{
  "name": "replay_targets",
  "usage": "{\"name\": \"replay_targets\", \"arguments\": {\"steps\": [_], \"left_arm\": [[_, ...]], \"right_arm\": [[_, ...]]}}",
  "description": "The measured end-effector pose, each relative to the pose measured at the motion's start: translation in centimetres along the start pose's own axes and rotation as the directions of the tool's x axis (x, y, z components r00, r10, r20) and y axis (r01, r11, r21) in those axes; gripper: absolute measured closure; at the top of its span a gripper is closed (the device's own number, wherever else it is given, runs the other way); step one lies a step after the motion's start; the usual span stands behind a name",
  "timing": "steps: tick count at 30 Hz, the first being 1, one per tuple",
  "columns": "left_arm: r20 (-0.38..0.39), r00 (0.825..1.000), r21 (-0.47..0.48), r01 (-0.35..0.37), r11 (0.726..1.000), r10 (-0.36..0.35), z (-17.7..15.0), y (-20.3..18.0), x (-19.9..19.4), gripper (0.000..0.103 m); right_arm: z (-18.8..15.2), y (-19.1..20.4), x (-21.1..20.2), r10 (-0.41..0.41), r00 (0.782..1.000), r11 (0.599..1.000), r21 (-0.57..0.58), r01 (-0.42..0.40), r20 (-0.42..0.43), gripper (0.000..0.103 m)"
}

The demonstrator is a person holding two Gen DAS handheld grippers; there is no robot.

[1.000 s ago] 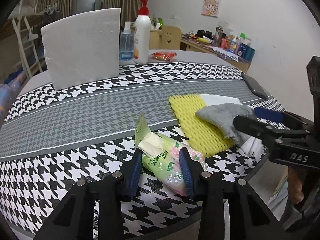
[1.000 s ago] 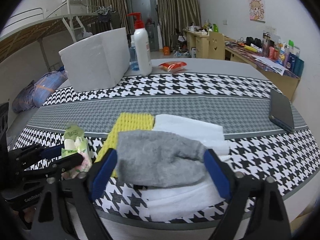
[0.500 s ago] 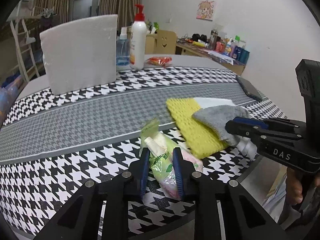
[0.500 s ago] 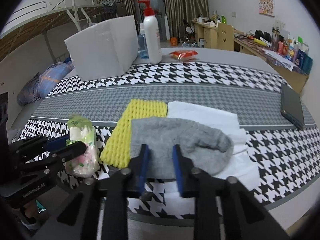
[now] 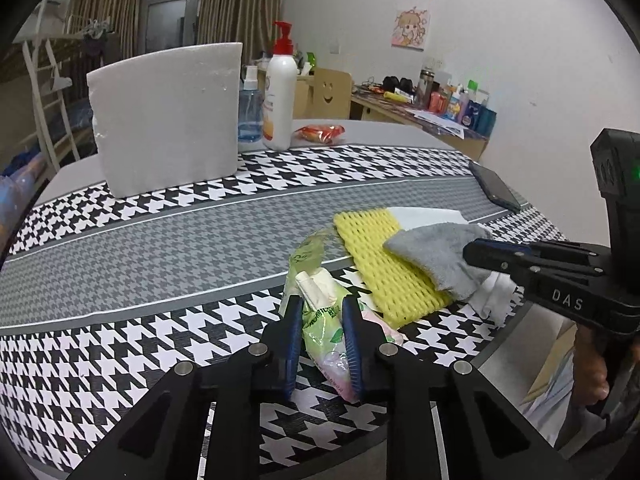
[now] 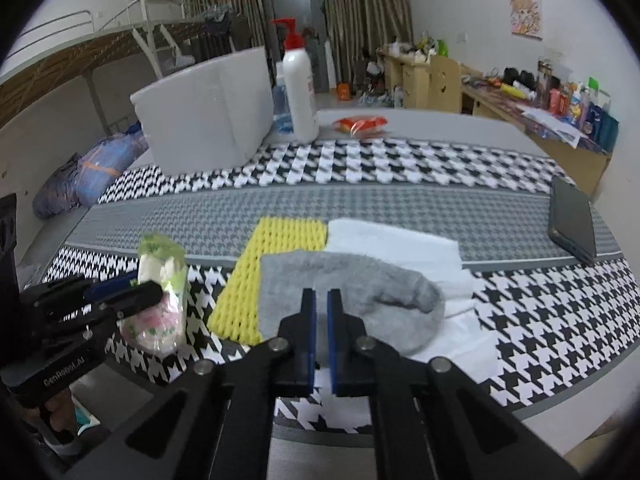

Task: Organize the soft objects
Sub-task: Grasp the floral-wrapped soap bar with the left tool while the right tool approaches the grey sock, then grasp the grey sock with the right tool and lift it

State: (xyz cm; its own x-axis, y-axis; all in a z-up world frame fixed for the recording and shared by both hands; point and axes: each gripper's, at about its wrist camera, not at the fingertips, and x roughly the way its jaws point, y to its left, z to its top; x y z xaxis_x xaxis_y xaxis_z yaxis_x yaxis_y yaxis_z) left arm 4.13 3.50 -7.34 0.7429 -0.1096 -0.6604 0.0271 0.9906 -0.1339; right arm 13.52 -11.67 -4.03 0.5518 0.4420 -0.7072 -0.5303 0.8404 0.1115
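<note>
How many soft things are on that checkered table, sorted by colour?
Green tissue pack: 1
Yellow foam mat: 1
Grey cloth: 1
White towel: 1
Total: 4

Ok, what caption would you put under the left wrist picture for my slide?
Left gripper squeezes a green tissue pack while the right gripper pinches a gray cloth beside it.
</note>
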Motion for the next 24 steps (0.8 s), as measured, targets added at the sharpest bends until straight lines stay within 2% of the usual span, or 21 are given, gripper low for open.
{"name": "replay_targets", "arguments": {"steps": [1,2,4,9,10,14,16,17,20,24], "left_arm": [[-0.002,1.0,-0.004,-0.009,1.0,0.009,0.0,0.1,0.0,0.082],[-0.003,1.0,-0.003,-0.013,1.0,0.013,0.1,0.1,0.2,0.082],[-0.006,1.0,-0.001,-0.009,1.0,0.009,0.0,0.1,0.2,0.081],[-0.008,1.0,0.013,0.005,1.0,-0.005,-0.1,-0.1,0.3,0.082],[-0.009,1.0,0.013,0.005,1.0,-0.005,-0.1,-0.1,0.3,0.082],[-0.005,1.0,0.014,0.007,1.0,-0.007,-0.1,-0.1,0.3,0.082],[-0.004,1.0,0.013,0.008,1.0,-0.008,-0.1,-0.1,0.3,0.082],[-0.002,1.0,0.013,0.007,1.0,-0.007,-0.1,-0.1,0.4,0.082],[0.002,1.0,0.015,0.005,1.0,-0.005,-0.1,-0.1,0.3,0.082],[0.012,1.0,0.015,0.007,1.0,-0.007,0.0,-0.1,0.0,0.082]], "right_arm": [[-0.1,0.0,0.2,0.0,1.0,1.0,0.0,0.0,-0.008,0.077],[-0.1,0.0,0.3,-0.001,1.0,1.0,0.002,0.001,-0.011,0.058],[-0.1,0.0,0.5,-0.002,1.0,1.0,0.006,0.002,-0.011,0.044],[-0.1,0.1,1.6,-0.003,0.999,1.0,0.005,0.003,-0.037,0.045],[-0.1,0.0,1.8,-0.004,0.999,1.0,0.007,0.004,-0.042,0.045],[-0.3,-0.3,2.5,0.032,0.997,0.999,0.03,-0.03,-0.069,0.069],[-0.4,-0.1,2.3,0.038,0.997,0.999,0.017,-0.037,-0.068,0.076],[-0.4,0.1,2.2,0.038,0.997,0.999,0.01,-0.038,-0.067,0.083],[-0.4,0.4,1.8,0.037,0.998,0.999,0.001,-0.037,-0.055,0.092],[-0.2,0.4,1.1,0.037,0.999,0.999,0.012,-0.037,-0.037,0.094]]}}
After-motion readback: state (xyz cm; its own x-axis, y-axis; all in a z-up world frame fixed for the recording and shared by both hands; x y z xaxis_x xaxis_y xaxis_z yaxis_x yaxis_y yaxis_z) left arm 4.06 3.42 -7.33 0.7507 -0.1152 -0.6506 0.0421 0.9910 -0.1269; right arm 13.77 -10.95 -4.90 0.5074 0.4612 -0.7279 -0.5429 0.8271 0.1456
